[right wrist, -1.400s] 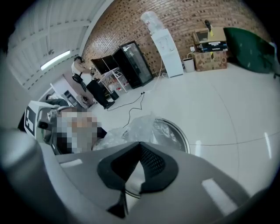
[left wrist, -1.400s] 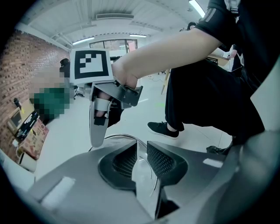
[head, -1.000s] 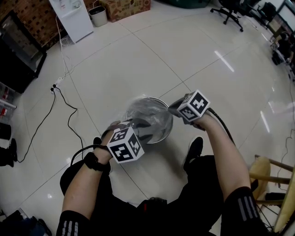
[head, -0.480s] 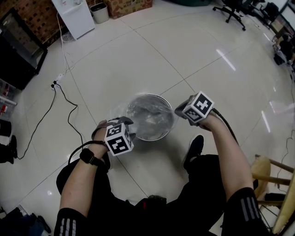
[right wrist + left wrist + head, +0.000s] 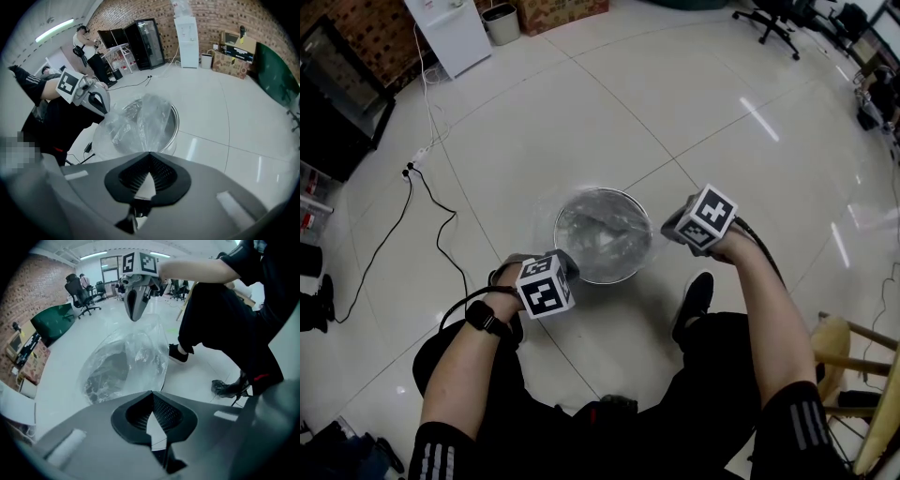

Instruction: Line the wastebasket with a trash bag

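A round metal wastebasket (image 5: pixel 624 196) stands on the tiled floor with a clear trash bag (image 5: pixel 600 239) loosely inside it and over its rim. My left gripper (image 5: pixel 569 266) is at the near-left rim, pointing steeply down. In the left gripper view its jaws (image 5: pixel 151 393) are shut, and the bag's film (image 5: pixel 140 352) runs right into their tips. My right gripper (image 5: pixel 667 228) is at the right rim, shut on the bag's opposite edge (image 5: pixel 140 122), which is stretched up from the basket (image 5: pixel 176 124). Each gripper shows in the other's view: the right gripper (image 5: pixel 133 317) and the left gripper (image 5: pixel 103 111).
The person's black shoe (image 5: pixel 696 300) stands beside the basket on the near right. A black power cord (image 5: pixel 441 234) snakes over the floor at left. A white appliance (image 5: pixel 450 33), a small bin (image 5: pixel 500 28) and office chairs (image 5: pixel 769 23) stand far back. A wooden chair (image 5: pixel 853 356) is at right.
My left gripper came down from over the basket's mouth to its near-left rim, and its jaws closed. The right gripper shifted a little to the right, still shut on the bag.
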